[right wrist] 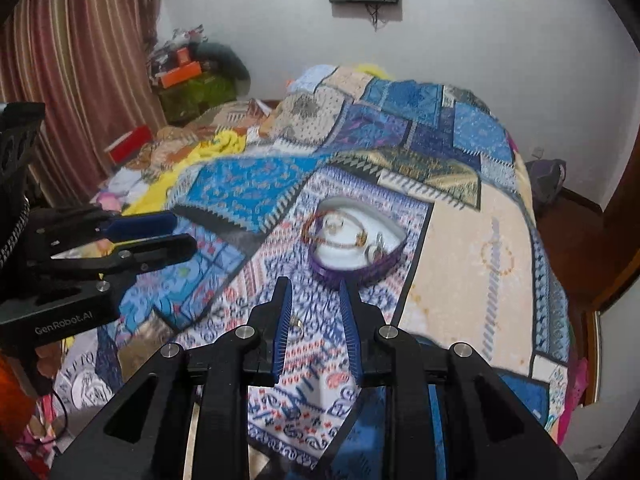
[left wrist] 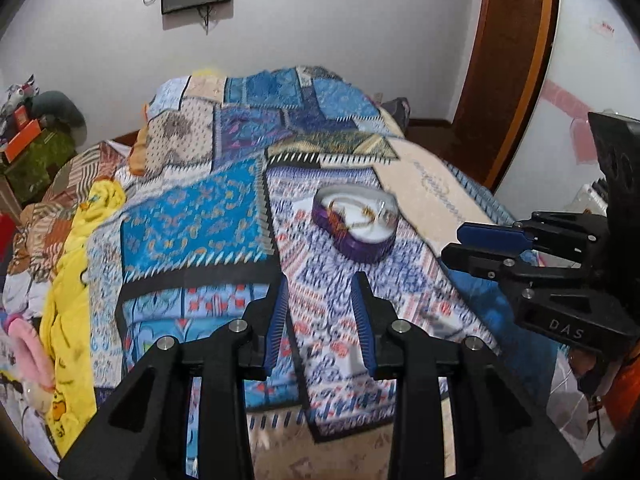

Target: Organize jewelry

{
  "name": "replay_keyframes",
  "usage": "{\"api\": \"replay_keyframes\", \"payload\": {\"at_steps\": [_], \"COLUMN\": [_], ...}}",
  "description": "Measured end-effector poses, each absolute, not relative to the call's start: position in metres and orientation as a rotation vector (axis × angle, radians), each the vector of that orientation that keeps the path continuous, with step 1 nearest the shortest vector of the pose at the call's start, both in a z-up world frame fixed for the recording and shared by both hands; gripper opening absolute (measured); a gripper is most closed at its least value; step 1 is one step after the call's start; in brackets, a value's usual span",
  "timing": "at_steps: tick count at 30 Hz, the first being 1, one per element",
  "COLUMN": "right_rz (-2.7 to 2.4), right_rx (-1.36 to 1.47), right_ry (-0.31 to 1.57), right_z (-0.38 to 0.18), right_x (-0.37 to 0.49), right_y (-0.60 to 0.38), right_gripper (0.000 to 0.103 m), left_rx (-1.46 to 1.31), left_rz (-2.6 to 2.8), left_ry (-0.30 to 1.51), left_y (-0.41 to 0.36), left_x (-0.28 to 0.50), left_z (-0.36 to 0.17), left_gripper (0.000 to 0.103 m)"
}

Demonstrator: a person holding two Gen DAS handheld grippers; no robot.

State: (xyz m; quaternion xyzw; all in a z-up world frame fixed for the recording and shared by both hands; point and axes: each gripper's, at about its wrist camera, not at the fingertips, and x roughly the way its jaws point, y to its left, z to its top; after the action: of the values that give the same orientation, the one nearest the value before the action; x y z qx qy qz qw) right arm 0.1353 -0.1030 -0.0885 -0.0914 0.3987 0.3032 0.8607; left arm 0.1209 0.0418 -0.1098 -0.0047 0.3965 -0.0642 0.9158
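Observation:
A purple heart-shaped jewelry box [left wrist: 356,224] with a white lining sits on the patterned bedspread. It holds a gold chain [left wrist: 360,216], a beaded bracelet [right wrist: 316,224] and rings [right wrist: 376,248]. It also shows in the right wrist view [right wrist: 356,244]. A small ring [right wrist: 297,325] lies loose on the bedspread near my right gripper's left finger. My left gripper [left wrist: 320,284] is open and empty, short of the box. My right gripper [right wrist: 314,286] is open and empty, just before the box. Each gripper shows from the side in the other view, right [left wrist: 460,242] and left [right wrist: 184,232].
A blue patchwork bedspread [right wrist: 248,184] covers the bed. Yellow cloth [left wrist: 72,264] and other clothes lie on the bed's left side. Boxes [right wrist: 180,72] are stacked by the striped curtain [right wrist: 80,60]. A wooden door frame [left wrist: 504,72] stands at right.

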Motion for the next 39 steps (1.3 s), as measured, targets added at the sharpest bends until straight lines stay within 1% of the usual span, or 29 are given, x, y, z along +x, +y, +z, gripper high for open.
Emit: {"api": "replay_keyframes", "payload": {"at_steps": [2,4,7,11,15,29,31,32,39], "right_rz": [0.643,0.648,0.659,0.66,0.679,0.727,0.741,0.746,0.732], "right_rx": [-0.205,-0.218,-0.242,-0.304,-0.318,-0.357,-0.348,-0.339,-0.306], "right_ry": [0.874,0.911,0.966,0.99,1.049,1.019,1.021,1.026,1.017], "right_z": [-0.1,-0.111,-0.128,-0.139,-0.15,-0.155,-0.154,-0.153,-0.148], "right_x": [0.136,0.137,0.14,0.142,0.148,0.148,0.147,0.147,0.145], "right_y": [-0.099,-0.095,-0.087,-0.079,-0.076,-0.067,-0.068,-0.069,-0.081], "right_gripper": [0.022,0.022,0.022,0.022,0.022,0.022,0.014,0.012,0.011], "left_rx": [-0.017,-0.028,-0.047,-0.064,-0.077,-0.135,-0.144,-0.15,-0.174], "left_rz": [-0.129,-0.123,-0.118,-0.107,-0.109,-0.15,-0.153,-0.157,-0.179], "left_ry": [0.823,0.836,0.868,0.914,0.926,0.966,0.97,0.973,0.982], "left_y": [0.045,0.049,0.054,0.059,0.059,0.055,0.055,0.055,0.051], "left_x": [0.115,0.112,0.11,0.113,0.113,0.122,0.123,0.123,0.128], "left_z": [-0.116,-0.123,-0.135,-0.152,-0.16,-0.172,-0.173,-0.174,-0.175], "left_gripper": [0.032,0.035,0.036,0.036,0.036,0.036,0.036,0.036,0.036]}}
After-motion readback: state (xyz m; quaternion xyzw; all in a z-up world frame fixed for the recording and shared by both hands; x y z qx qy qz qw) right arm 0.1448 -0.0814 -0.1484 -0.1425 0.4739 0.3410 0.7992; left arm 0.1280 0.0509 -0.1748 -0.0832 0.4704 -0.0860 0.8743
